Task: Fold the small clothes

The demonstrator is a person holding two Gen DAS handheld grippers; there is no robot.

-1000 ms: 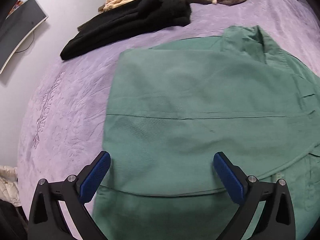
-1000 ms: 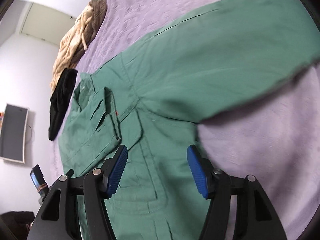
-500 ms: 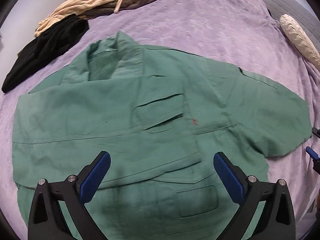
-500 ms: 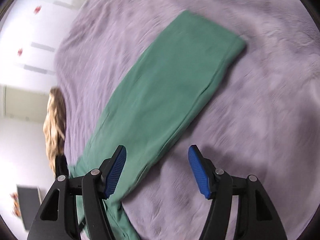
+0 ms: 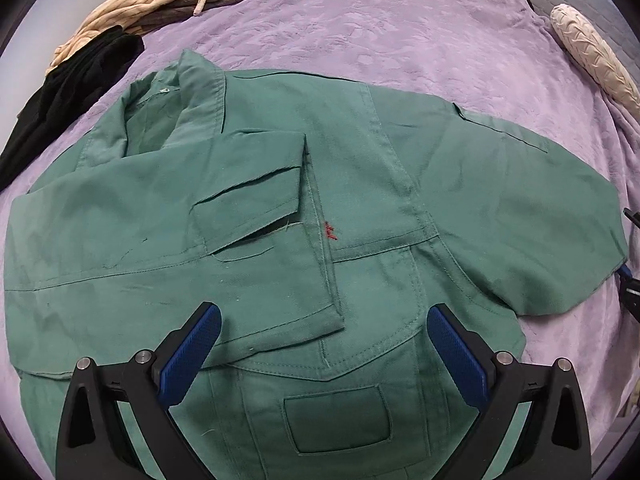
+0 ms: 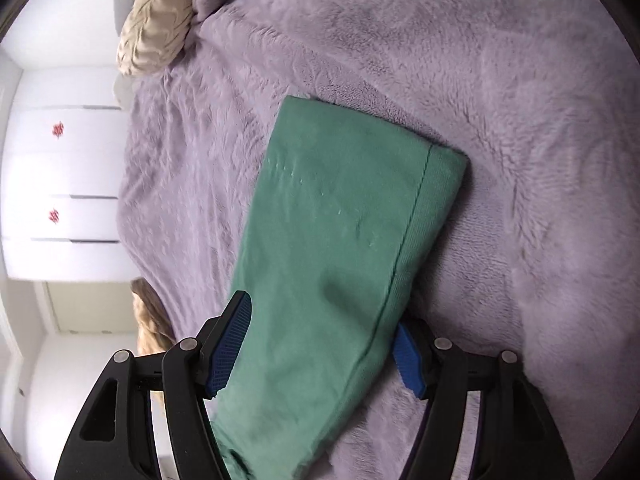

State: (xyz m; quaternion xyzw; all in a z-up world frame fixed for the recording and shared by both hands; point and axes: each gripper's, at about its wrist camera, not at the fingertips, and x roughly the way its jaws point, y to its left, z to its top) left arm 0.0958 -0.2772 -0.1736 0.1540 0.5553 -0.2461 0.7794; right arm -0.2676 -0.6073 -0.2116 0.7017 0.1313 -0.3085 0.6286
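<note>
Looking steeply down in the left wrist view, the left gripper [image 5: 320, 350] hangs with its jaws wide apart and empty over the one green shirt [image 5: 280, 240], which fills mid-frame on the purple bedspread [image 5: 400, 32], with one black garment [image 5: 68, 80] upper left and one cream pillow [image 5: 592, 56] upper right. In the right wrist view, the right gripper [image 6: 320, 344], angled down at lower centre, has just been closing its jaws around the shirt's sleeve [image 6: 340, 220], which lies between both pads; whether they pinch it I cannot tell.
</note>
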